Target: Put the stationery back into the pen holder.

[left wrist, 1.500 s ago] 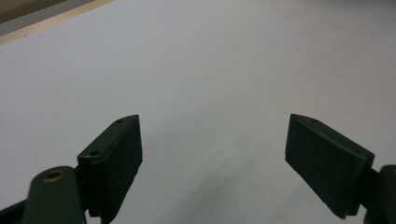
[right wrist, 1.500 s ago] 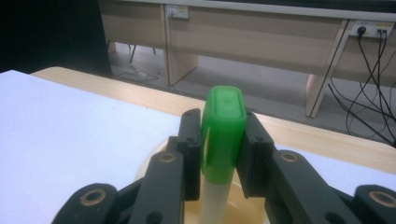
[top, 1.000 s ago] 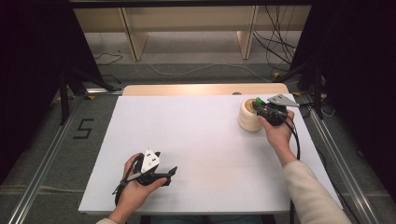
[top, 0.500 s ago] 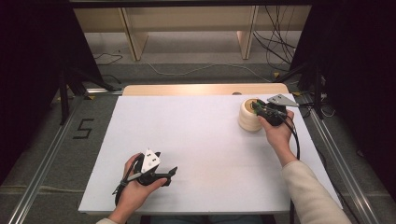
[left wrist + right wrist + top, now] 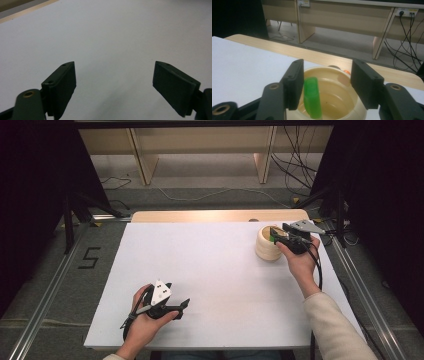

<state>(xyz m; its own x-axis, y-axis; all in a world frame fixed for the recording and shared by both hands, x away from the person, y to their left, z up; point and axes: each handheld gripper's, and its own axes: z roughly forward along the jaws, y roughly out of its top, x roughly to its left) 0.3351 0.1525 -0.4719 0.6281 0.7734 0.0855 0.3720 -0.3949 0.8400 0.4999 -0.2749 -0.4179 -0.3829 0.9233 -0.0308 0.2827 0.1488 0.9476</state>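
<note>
A white rectangular tabletop (image 5: 215,270) with a pale wooden strip along its far edge carries a cream-coloured round plastic pot (image 5: 267,245) near its far right corner. The person's right hand (image 5: 298,262) holds the right gripper (image 5: 275,233) over the pot's open mouth. In the right gripper view the two black fingers (image 5: 293,82) of that gripper (image 5: 329,85) stand spread apart above the rim, gripping nothing. A flat, translucent green plastic piece (image 5: 312,97) leans tilted inside the pot (image 5: 337,100), just beside the finger on the left of that view; I cannot tell whether the two touch. A small orange thing (image 5: 347,72) peeks past the pot's far rim, too hidden to name.

At the near left of the tabletop, well apart from the pot, the person's left hand (image 5: 145,320) holds the left gripper (image 5: 182,304) low over the bare white surface. Its black fingers (image 5: 62,85) are spread wide with nothing between them.
</note>
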